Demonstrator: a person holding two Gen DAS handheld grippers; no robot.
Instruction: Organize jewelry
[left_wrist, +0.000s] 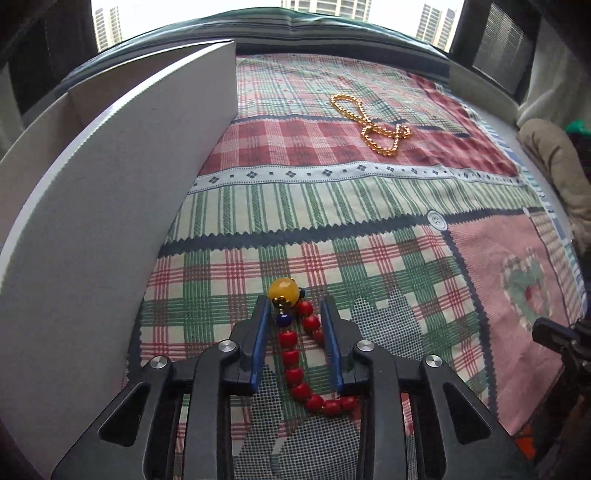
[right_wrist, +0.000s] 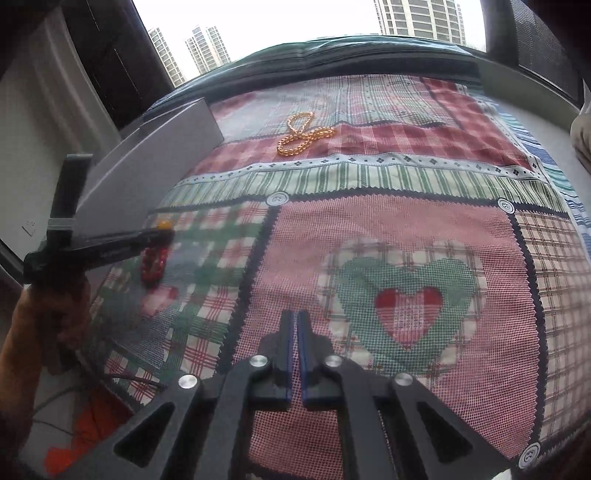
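Note:
A bracelet of red beads (left_wrist: 295, 373) with a big yellow bead (left_wrist: 282, 290) and a small blue one sits between the blue pads of my left gripper (left_wrist: 295, 301). The yellow bead and a red bead fill the gap at the tips, and the loop hangs below. In the right wrist view the left gripper (right_wrist: 162, 232) carries the blurred bracelet (right_wrist: 153, 260) beside the box. A gold bead necklace (left_wrist: 369, 122) (right_wrist: 303, 134) lies looped on the far cloth. My right gripper (right_wrist: 295, 314) is shut and empty over the pink heart patch.
A white open cardboard box (left_wrist: 110, 184) (right_wrist: 159, 166) stands close on the left of the left gripper. A patchwork cloth (right_wrist: 406, 177) covers the surface. A beige padded thing (left_wrist: 554, 173) lies at the right edge. A person's hand (right_wrist: 44, 306) holds the left gripper.

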